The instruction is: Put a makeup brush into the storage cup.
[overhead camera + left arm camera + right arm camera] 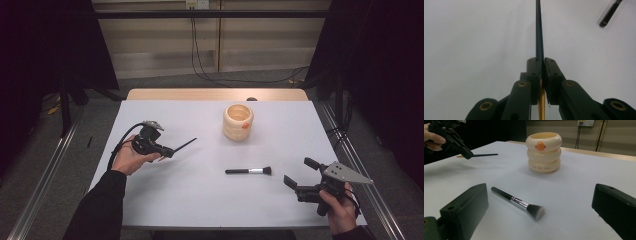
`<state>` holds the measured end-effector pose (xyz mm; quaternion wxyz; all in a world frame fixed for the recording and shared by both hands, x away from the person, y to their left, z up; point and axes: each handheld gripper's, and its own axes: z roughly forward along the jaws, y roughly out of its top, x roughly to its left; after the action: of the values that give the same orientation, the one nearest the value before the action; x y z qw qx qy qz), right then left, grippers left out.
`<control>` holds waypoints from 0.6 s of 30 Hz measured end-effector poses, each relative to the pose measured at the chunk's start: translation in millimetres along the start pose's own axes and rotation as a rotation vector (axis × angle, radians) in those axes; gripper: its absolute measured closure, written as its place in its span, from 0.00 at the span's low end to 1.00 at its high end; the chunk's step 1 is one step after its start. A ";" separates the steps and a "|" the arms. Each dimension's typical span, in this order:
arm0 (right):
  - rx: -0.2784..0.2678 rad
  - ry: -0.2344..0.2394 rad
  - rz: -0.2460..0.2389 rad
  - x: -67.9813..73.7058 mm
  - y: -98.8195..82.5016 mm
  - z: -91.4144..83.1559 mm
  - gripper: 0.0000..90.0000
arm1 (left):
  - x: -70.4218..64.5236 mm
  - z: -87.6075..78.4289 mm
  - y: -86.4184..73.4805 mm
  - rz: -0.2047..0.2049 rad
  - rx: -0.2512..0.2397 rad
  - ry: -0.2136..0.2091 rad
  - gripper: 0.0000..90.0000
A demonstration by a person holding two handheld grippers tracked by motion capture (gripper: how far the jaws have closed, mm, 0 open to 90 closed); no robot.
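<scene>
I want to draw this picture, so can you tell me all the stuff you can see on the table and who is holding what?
Table cover: one, white, over a wooden table.
Cup: one, cream, ringed, orange duck beak on it, upright at the far middle.
Makeup brush: one, black and silver, lying flat near the right tool.
Thin brush: one, dark handle with gold part, clamped in the left tool, off the table.
Left tool: one, black, shut on the thin brush.
Right tool: one, black, open, holding nothing.
</scene>
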<state>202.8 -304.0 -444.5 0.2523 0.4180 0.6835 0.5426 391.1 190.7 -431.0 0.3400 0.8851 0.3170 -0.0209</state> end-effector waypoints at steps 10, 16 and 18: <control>-0.001 -0.001 0.005 0.4 0.1 0.1 0.00 | -8.6 -11.3 -6.9 0.019 -0.099 -0.008 0.93; -0.001 -0.003 -0.001 -0.2 -0.1 -0.2 0.00 | -20.2 -17.1 -10.9 0.036 -0.159 0.014 0.93; 0.002 -0.002 -0.005 -0.5 -0.1 -0.2 0.00 | -21.5 -17.9 -11.7 0.037 -0.172 0.015 0.93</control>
<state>202.9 -304.5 -444.6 0.2539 0.4172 0.6847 0.5410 364.0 196.6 -418.8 0.4125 0.8585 0.3040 0.0194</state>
